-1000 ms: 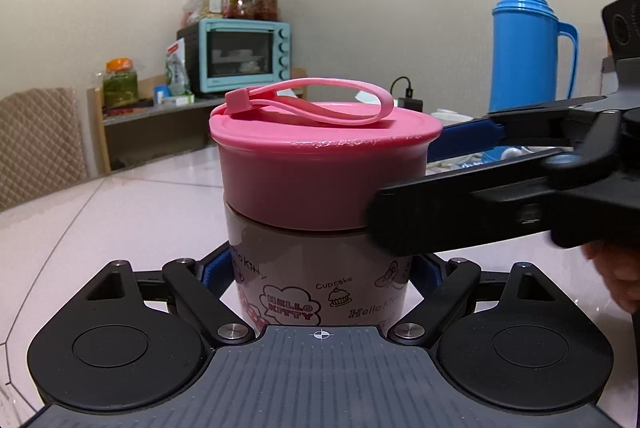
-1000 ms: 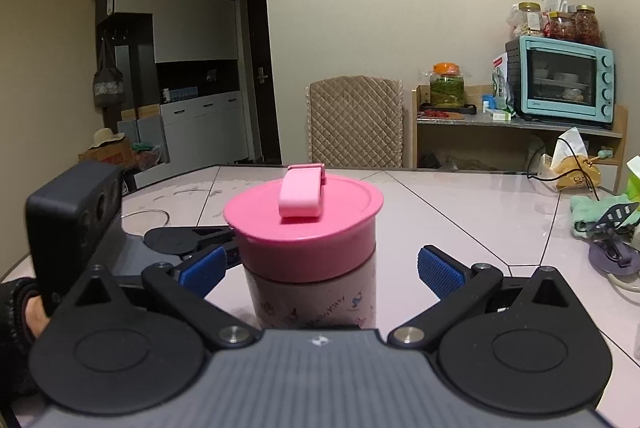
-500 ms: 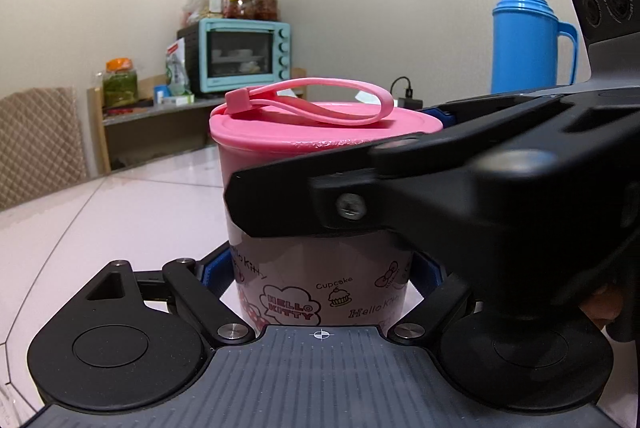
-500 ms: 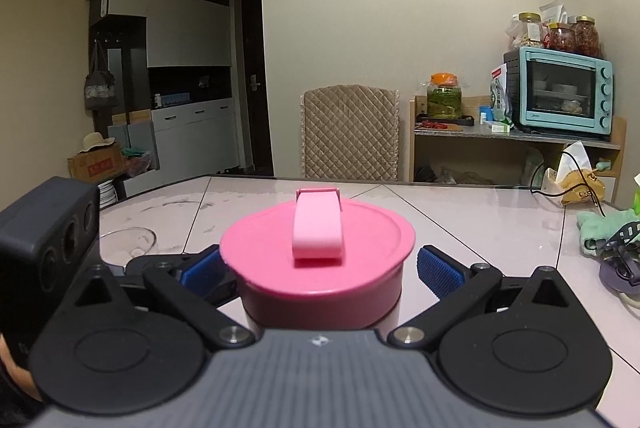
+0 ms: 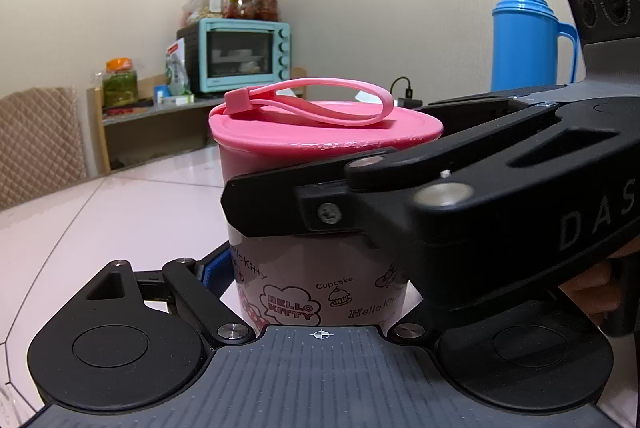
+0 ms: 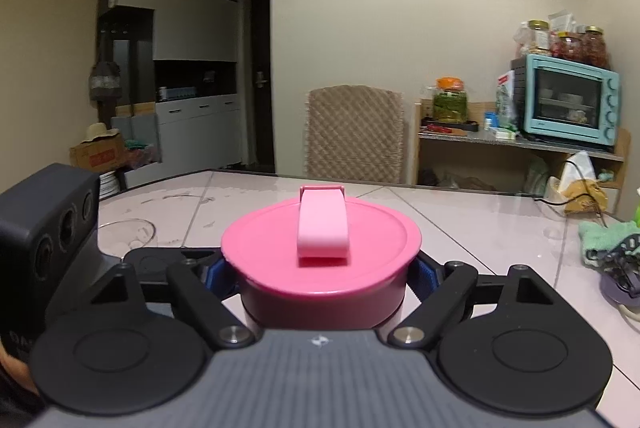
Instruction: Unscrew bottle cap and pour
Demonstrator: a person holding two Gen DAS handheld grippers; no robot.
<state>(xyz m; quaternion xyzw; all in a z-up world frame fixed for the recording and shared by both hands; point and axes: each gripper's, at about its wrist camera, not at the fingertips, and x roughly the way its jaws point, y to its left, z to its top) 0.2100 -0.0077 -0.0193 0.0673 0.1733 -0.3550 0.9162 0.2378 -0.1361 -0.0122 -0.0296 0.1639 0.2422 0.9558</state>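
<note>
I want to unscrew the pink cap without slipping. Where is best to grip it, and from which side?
Grip the pink cap on its round side wall, from the side, level with the wall and under the rim. The loop strap on top is soft and gives no turning hold. The right gripper already clamps this wall, while the left gripper holds the bottle body lower.

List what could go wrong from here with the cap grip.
The right gripper pinches only the pink cap's side wall; it may slip when twisted. The left gripper clamps the bottle low, so torque could tip it. The loose strap might snag.
</note>
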